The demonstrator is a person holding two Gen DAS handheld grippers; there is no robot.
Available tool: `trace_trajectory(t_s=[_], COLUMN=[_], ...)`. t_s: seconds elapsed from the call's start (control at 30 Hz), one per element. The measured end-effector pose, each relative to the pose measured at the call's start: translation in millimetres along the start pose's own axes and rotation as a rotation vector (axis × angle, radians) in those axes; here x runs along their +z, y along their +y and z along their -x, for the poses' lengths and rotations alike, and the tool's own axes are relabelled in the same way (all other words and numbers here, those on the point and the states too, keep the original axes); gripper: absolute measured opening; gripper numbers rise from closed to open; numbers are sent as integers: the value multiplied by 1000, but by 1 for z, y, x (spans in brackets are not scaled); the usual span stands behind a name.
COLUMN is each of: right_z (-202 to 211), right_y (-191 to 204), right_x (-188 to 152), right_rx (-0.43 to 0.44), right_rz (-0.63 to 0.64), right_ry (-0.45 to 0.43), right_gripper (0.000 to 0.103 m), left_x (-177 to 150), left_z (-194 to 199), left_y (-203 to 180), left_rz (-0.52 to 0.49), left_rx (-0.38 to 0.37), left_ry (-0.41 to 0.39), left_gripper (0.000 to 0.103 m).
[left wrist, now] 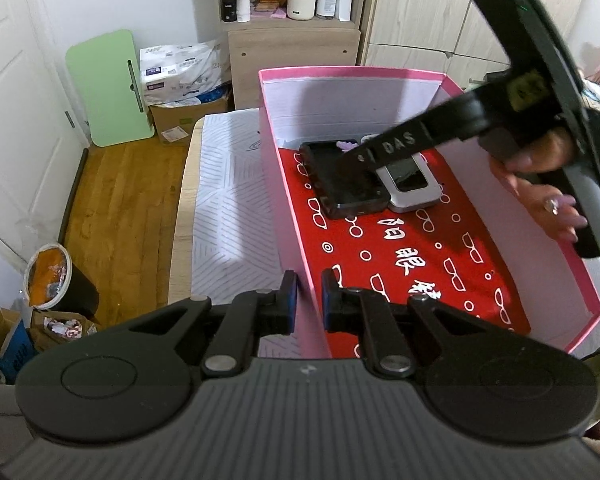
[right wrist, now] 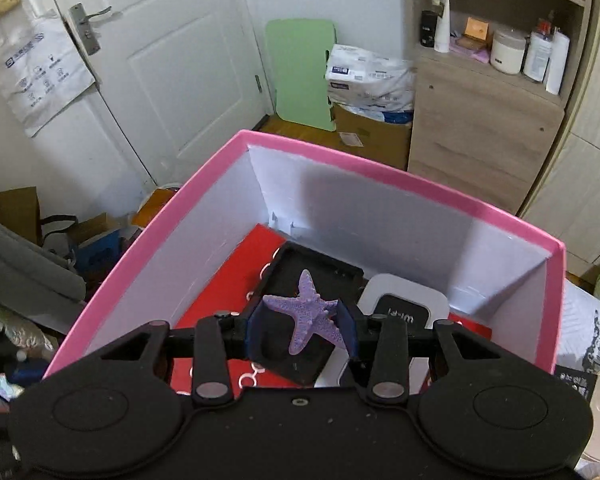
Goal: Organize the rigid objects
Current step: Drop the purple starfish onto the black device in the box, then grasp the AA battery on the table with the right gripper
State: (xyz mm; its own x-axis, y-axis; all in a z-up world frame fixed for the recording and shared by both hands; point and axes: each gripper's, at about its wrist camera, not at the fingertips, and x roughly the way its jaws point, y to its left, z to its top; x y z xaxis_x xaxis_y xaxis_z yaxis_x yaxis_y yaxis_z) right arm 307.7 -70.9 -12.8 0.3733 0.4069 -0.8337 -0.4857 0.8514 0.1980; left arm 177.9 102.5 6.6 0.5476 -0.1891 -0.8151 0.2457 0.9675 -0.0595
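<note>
1. My right gripper (right wrist: 303,330) pinches a purple starfish (right wrist: 310,314), bumpy and five-armed, over the black device (right wrist: 296,280) inside the pink box (right wrist: 420,190).
2. My left gripper (left wrist: 309,300) clamps the box's near wall; red floor lies open ahead.

Pink box (left wrist: 380,74) open on top, walls tall all round; entry only from above. Far end of box floor taken by black case (left wrist: 342,184) and white device (left wrist: 414,194), touching. Near red floor (left wrist: 400,264) free. Right tongs (right wrist: 302,330) with purple starfish (right wrist: 310,314) above black case. Left tongs (left wrist: 309,300) clamp near-left wall
</note>
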Motion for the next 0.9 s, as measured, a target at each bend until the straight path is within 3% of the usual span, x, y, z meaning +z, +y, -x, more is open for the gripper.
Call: trace_trajectory(t_s=[0.1,0.23,0.43,0.5,0.7,0.9], right_z=[2,26,103,128,175,194], right_y=[-9,-25,-30,-32,-49,-77], right_x=[3,5,-26,-38,-85,-139], right_rx=[57,140,271,278,125,-7], right_rz=[-82,-175,-121,-104,-30,-19], right_ry=[-1,-72,-204,-221,-248,-282], right_gripper=[46,53,53,54,55,55], left_x=[-1,-1,1,1,-1,0], left_z=[0,1,0,0,0,0], left_y=[0,2,-2,-2,-2,-6], left_rz=[1,11,3,4,-2,-11], left_rx=[0,-4,9,12,21,31], left_ry=[-3,2,2,4,-2,-4], left_gripper=[11,11,11,11,11,11])
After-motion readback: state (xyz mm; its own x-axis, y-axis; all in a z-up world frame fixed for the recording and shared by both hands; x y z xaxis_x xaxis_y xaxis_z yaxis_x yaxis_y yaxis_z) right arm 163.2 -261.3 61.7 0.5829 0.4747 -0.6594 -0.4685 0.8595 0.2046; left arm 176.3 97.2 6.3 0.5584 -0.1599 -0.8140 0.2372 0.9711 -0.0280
